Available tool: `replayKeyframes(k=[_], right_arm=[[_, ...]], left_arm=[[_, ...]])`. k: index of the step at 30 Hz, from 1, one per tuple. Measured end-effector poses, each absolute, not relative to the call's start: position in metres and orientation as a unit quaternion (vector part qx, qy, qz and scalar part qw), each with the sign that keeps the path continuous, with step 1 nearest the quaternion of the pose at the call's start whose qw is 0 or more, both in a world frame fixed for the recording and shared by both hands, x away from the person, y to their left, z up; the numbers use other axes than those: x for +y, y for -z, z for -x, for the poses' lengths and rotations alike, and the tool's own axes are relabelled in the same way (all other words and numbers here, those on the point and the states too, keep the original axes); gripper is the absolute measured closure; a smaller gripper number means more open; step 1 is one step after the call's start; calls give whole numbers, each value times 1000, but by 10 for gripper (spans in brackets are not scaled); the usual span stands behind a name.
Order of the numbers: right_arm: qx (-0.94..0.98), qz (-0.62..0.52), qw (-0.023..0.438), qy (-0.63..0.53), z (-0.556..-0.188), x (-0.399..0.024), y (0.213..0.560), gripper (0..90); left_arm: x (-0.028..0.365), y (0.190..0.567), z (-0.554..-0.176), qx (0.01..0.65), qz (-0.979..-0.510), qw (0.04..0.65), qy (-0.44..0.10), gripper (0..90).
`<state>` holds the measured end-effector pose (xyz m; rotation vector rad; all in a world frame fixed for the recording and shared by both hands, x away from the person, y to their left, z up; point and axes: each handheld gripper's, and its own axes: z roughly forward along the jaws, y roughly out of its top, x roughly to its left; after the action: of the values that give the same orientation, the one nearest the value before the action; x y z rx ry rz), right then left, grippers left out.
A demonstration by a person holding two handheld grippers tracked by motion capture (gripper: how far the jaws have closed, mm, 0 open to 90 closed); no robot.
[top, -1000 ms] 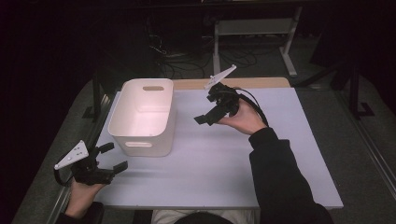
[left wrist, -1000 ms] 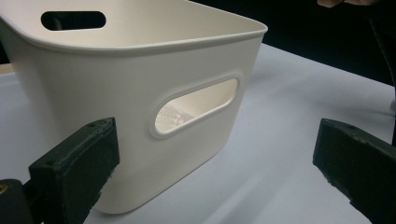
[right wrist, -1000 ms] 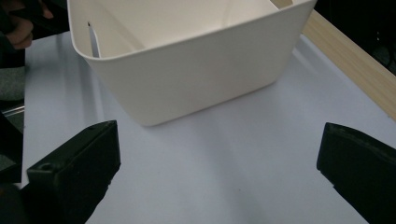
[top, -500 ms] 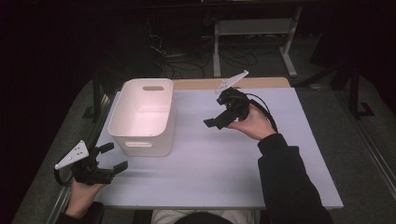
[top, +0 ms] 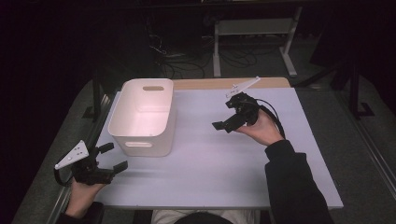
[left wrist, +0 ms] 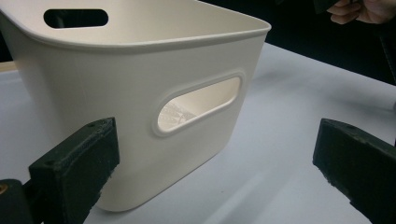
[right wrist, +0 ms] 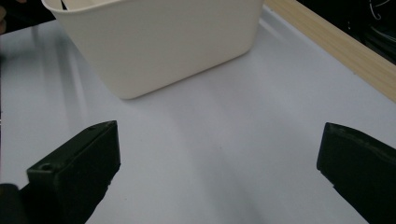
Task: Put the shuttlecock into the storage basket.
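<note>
White table [top: 210, 158], bin [top: 142, 116] between left tongs [top: 113, 157], right tongs [top: 223, 122]

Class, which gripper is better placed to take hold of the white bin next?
Left. The left gripper sits open close by the white bin, facing its handle slot; the right gripper hovers farther off.

Pale lilac table [top: 219, 163], wooden far edge, white bin [top: 142, 116] standing on it

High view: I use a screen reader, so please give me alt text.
An empty white bin stands on a pale table. The left gripper sits open near the bin's front left corner; the right gripper, open, is held up right of the bin.
</note>
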<state>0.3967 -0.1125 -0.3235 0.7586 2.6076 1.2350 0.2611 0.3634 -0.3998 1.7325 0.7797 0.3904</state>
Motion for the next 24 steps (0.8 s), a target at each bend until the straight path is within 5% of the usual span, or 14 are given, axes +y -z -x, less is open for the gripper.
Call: replayKeyframes(k=[24], right_arm=[[858, -280, 86, -422, -383, -154, 335, 0]], left_arm=[[364, 400, -262, 334, -736, 565, -164, 3]])
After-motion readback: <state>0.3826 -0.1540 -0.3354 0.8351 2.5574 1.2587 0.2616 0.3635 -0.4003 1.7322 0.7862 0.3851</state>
